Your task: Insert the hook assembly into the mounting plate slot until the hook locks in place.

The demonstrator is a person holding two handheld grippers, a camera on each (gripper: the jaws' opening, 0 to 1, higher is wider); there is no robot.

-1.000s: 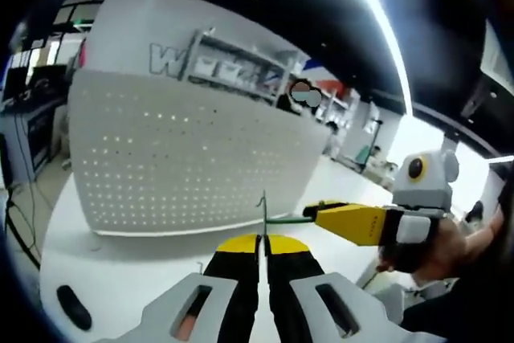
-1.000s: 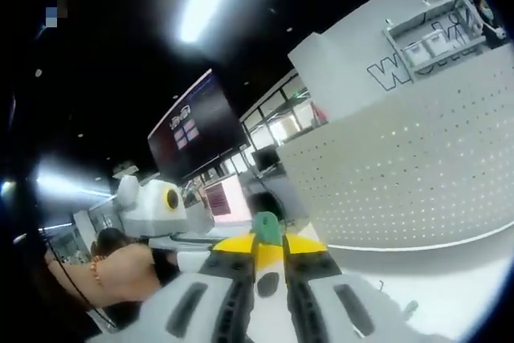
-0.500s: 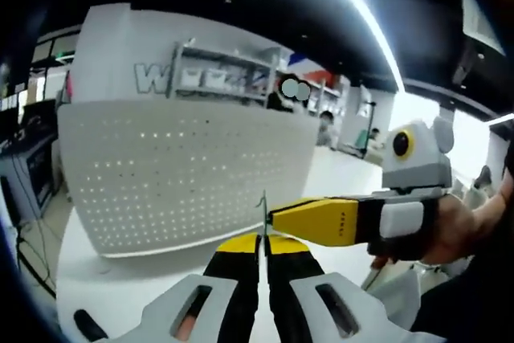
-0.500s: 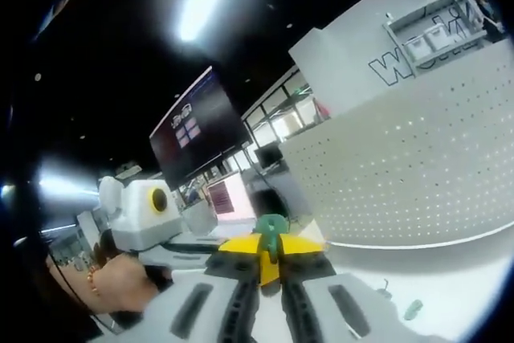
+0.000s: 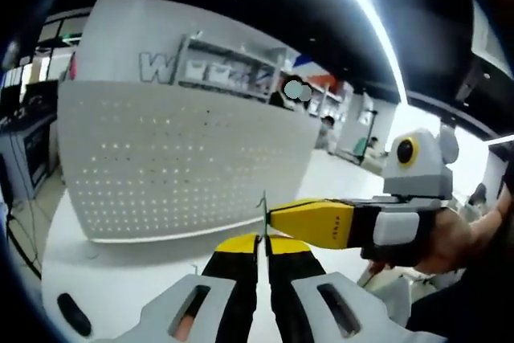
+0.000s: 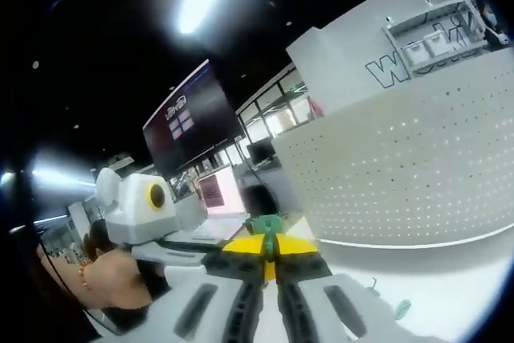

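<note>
Left hand-held gripper [image 5: 263,240]: one, seen rising from the bottom of the left gripper view. Its two yellow-tipped jaws are pressed together on one thin metal hook wire [image 5: 263,213], which is held upright above the tips.

Right hand-held gripper [image 6: 269,245]: one, seen in the right gripper view with its jaws closed on one small green hook part [image 6: 267,224], which protrudes just above the yellow tips. In the left gripper view the same gripper [image 5: 277,216] is seen entering from the right, gripped by one hand [image 5: 454,238]; its yellow tip is brought right up to the hook wire, though contact cannot be confirmed. In the right gripper view the left gripper's body [image 6: 148,198] is seen at the left, held by one hand [image 6: 112,275].

Mounting plate [image 5: 181,162]: one white perforated panel, stood upright on the counter [image 5: 120,275] beyond both grippers, well apart from the hook. It is also seen in the right gripper view [image 6: 409,174].

Loose items on the counter: one small green piece [image 6: 402,308] and one small wire piece [image 6: 372,283], lying near each other in front of the panel.
</note>
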